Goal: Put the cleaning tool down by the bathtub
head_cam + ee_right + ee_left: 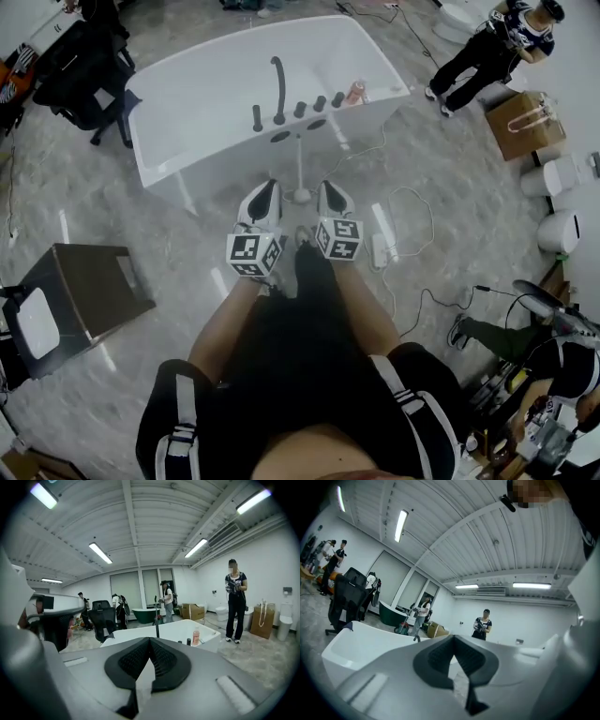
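Head view, left gripper and right gripper side by side, pointing toward bathtub, fingers closed, empty.

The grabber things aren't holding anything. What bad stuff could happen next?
The white cable and power strip lie on the floor close beside the person, so a step that way could mean a trip. The cleaning tool stands thin and upright by the bathtub. A bump might tip it over.

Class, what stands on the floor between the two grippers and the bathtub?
The head view shows the slim white cleaning tool there, its round base resting by the near wall of the bathtub.
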`<state>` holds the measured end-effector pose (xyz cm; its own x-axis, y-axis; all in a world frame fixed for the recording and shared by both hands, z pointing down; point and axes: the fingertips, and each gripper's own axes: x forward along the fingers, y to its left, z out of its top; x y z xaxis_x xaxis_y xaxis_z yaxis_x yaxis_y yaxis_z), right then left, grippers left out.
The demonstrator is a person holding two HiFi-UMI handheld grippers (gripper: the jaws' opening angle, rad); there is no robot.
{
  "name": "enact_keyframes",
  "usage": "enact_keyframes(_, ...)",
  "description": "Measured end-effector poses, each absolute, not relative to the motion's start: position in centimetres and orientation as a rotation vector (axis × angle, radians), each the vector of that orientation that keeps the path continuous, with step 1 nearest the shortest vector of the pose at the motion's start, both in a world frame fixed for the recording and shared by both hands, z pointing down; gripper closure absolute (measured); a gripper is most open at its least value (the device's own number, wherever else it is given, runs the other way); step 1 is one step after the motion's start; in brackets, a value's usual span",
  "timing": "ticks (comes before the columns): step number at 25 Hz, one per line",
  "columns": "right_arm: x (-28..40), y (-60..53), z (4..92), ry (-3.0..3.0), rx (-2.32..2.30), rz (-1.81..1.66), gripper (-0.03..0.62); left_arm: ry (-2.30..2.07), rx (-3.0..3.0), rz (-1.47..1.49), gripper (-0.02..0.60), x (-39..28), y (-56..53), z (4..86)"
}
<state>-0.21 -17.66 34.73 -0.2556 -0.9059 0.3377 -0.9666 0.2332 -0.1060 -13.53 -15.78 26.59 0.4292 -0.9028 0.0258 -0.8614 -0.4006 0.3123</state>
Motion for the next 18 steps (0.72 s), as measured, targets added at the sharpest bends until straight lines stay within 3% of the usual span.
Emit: enact_keyframes(18,8.4,-10.2,24.0,-2.422,1.839,0.251,0.594,-1.531,2.435,-0.195,0.572,-7.4,-12.3,23.4)
